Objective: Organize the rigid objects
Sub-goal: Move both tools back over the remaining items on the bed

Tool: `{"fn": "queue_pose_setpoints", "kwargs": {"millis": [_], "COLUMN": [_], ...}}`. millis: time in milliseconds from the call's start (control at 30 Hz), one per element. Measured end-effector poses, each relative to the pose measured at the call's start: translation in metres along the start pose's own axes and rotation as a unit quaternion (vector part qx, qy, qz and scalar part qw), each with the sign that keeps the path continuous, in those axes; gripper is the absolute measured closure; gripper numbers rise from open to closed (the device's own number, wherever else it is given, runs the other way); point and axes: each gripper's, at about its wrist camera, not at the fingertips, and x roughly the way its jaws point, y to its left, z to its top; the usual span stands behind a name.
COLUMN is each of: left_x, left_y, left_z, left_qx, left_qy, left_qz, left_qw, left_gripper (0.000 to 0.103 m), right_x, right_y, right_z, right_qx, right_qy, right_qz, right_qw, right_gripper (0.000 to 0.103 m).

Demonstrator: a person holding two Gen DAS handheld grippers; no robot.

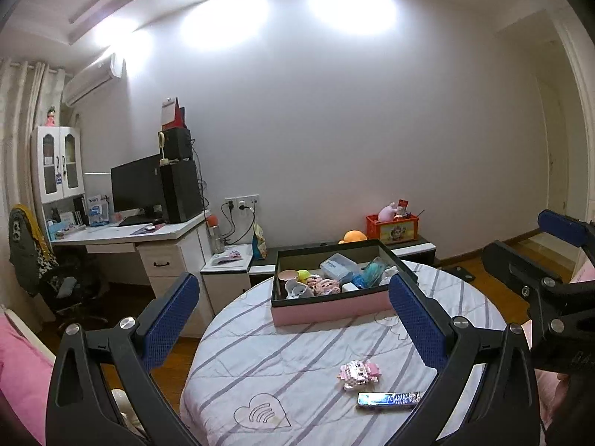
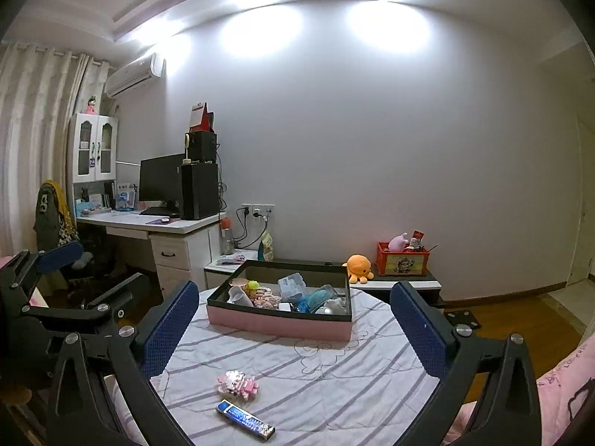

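On the counter (image 2: 334, 390): one pink-sided box (image 2: 279, 325), one pink brick toy (image 2: 238, 384), one blue harmonica (image 2: 245, 420). Lower corners: two hand-held grippers, left (image 1: 293, 319) and right (image 2: 293, 325).

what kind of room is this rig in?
Likely a home bedroom or study: a computer desk with a monitor, a wall air conditioner, and plush toys on a low cabinet by the cloth-covered round table.

Toy (image 1: 359, 374) and bar (image 1: 388, 400) lie before box (image 1: 331, 310).

Black-framed left tool (image 1: 293, 316) and right tool (image 2: 293, 325), blue textured pads, silver screws.
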Motion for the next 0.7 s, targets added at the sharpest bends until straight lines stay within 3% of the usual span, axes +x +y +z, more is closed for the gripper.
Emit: {"fn": "queue_pose_setpoints", "kwargs": {"millis": [267, 500, 600, 700], "left_x": [-0.008, 0.004, 0.016, 0.036], "left_y": [0.002, 0.004, 0.014, 0.025], "left_z": [-0.004, -0.013, -0.024, -0.039], "left_qx": [-0.008, -0.008, -0.026, -0.036], "left_qy": [0.001, 0.025, 0.053, 0.09], "left_qz": [-0.011, -0.023, -0.034, -0.019], "left_qw": [0.9999, 0.9994, 0.9977, 0.9951], "left_gripper": [0.0, 0.0, 0.0, 0.0], "right_x": [-0.012, -0.004, 0.014, 0.041], "right_y": [0.004, 0.006, 0.005, 0.006], "right_z": [-0.002, -0.015, -0.029, -0.053], "right_qx": [-0.005, -0.004, -0.008, -0.015], "right_qy": [-0.002, 0.017, 0.05, 0.102], "right_qz": [0.0, 0.003, 0.008, 0.019], "right_qw": [1.0, 1.0, 0.999, 0.994], "right_gripper": [0.0, 0.0, 0.0, 0.0]}}
